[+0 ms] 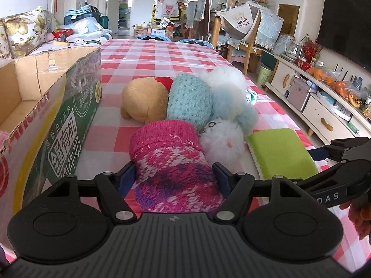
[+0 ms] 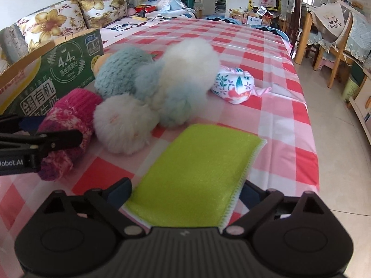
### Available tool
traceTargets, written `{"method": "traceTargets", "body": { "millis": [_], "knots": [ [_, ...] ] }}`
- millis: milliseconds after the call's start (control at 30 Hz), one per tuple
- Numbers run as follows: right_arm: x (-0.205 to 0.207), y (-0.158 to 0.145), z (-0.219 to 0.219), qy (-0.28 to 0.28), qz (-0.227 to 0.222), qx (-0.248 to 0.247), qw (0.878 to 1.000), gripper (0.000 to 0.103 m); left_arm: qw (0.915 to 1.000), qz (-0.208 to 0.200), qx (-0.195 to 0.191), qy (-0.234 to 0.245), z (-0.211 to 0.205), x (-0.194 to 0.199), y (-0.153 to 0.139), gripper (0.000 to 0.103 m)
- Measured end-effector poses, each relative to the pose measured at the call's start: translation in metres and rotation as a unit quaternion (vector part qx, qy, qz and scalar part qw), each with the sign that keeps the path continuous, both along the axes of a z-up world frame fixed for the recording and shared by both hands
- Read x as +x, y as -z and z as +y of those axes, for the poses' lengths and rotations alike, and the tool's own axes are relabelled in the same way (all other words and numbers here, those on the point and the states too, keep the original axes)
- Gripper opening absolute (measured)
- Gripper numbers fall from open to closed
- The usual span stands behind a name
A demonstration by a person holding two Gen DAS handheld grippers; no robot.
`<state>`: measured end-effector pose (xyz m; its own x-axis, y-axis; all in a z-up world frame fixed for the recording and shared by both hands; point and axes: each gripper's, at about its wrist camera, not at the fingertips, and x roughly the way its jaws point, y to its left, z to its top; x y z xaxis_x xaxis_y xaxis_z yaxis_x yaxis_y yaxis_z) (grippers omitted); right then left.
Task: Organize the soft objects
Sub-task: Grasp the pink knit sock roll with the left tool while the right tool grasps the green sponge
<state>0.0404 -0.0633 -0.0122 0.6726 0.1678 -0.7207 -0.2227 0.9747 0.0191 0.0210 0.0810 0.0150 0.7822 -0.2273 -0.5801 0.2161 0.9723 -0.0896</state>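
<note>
My left gripper [image 1: 174, 173] has its two fingers on either side of a pink knitted sock [image 1: 171, 162] lying on the checked tablecloth; the pads touch its sides. My right gripper [image 2: 185, 192] straddles a green sponge cloth [image 2: 192, 176], with its jaws wide around it. Behind lie a white pom-pom [image 1: 222, 143], a fluffy white-and-blue plush [image 1: 227, 97], a light blue knitted piece [image 1: 189, 99] and a tan plush toy [image 1: 143, 102]. A floral cloth bundle [image 2: 234, 85] lies right of the pile. An open cardboard box [image 1: 46, 88] stands to the left.
The table [image 1: 162, 53] runs far ahead. A sofa with floral cushions [image 2: 58, 23] is behind the box. Wooden chairs [image 1: 245, 46] and a TV cabinet [image 1: 313, 97] stand right of the table edge.
</note>
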Motion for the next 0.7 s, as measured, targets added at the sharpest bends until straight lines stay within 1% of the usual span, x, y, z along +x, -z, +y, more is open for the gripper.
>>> {"method": "traceTargets", "body": {
  "millis": [33,67,133,267,333,367,433,533,700],
  "knots": [
    [0.001,0.001,0.001,0.001,0.002,-0.001,1.0,0.101,1.0,-0.001,0.003,-0.001,-0.001,0.001,0.0,0.095],
    [0.002,0.002,0.002,0.004,0.004,-0.001,1.0,0.102,1.0,0.001,0.006,-0.001,-0.002,0.004,0.002,0.097],
    [0.005,0.005,0.005,0.011,0.007,-0.005,1.0,0.102,1.0,0.006,0.006,-0.005,-0.002,0.009,0.004,0.099],
    [0.011,0.009,0.004,0.038,-0.004,0.003,0.999,0.102,0.9999,0.011,0.004,-0.003,-0.002,0.014,0.007,0.098],
    [0.011,0.009,0.003,0.046,-0.011,0.008,0.999,0.101,0.9999,0.016,0.001,0.002,-0.004,0.015,0.009,0.091],
    [0.012,0.009,0.002,0.05,-0.012,0.008,0.999,0.1,0.9998,0.017,0.0,0.002,-0.004,0.015,0.01,0.09],
    [0.012,0.006,-0.001,0.057,-0.012,0.008,0.998,0.09,0.9998,0.018,-0.001,0.004,-0.004,0.015,0.009,0.087],
    [0.012,0.002,-0.006,0.064,-0.005,0.018,0.998,0.083,0.9997,0.021,-0.009,0.001,-0.003,0.01,0.008,0.084],
    [0.01,-0.001,-0.008,0.073,0.002,0.026,0.997,0.074,0.9994,0.027,-0.021,-0.002,0.0,0.005,0.006,0.082]
  ]
}}
